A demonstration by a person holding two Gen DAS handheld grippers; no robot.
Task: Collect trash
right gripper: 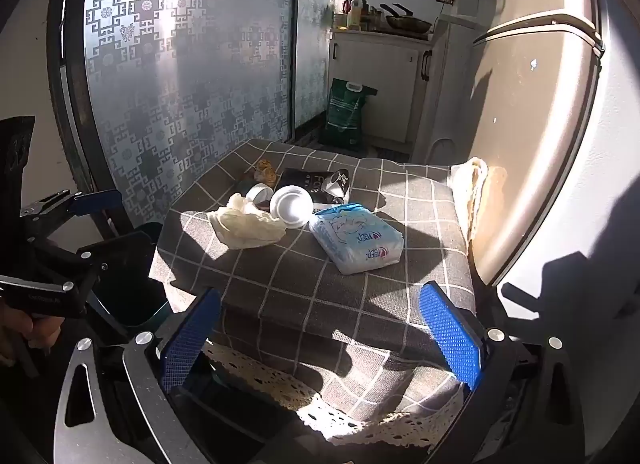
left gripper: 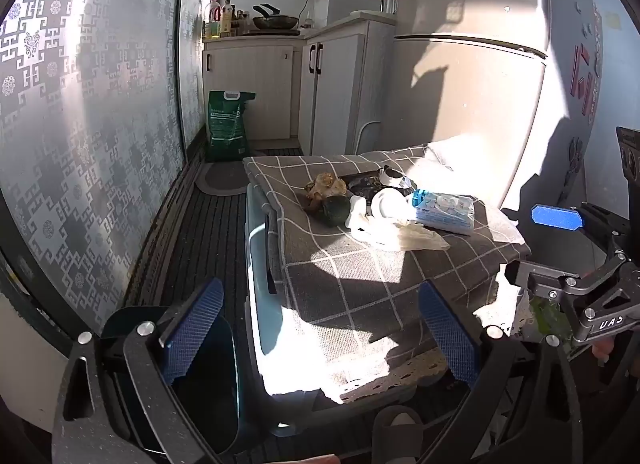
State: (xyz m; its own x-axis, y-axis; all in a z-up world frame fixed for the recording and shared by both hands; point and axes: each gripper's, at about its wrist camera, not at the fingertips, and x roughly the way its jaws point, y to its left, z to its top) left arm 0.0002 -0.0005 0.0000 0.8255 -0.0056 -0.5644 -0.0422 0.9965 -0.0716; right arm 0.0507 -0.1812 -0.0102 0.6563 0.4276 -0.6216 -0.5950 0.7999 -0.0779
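Observation:
A low table under a grey checked cloth (left gripper: 360,296) (right gripper: 304,280) carries the trash. On it lie a crumpled pale tissue (left gripper: 396,234) (right gripper: 244,225), a white cup (left gripper: 386,203) (right gripper: 291,205), a black wrapper (left gripper: 366,183) (right gripper: 316,181), brown peel scraps (left gripper: 326,187) (right gripper: 266,172), a dark green lump (left gripper: 335,211) and a blue wet-wipe pack (left gripper: 444,209) (right gripper: 356,238). A dark bin (left gripper: 224,384) (right gripper: 136,296) stands left of the table. My left gripper (left gripper: 320,336) (right gripper: 108,223) and right gripper (right gripper: 320,338) (left gripper: 536,248) are open and empty, short of the table's near edge.
A fridge (left gripper: 472,103) (right gripper: 532,123) stands tight against the table's right side. A patterned glass door (left gripper: 80,123) runs along the left. A green bag (left gripper: 228,123) stands on the floor by the far cabinets (left gripper: 256,87). A person's slippered foot (left gripper: 396,436) is below the table.

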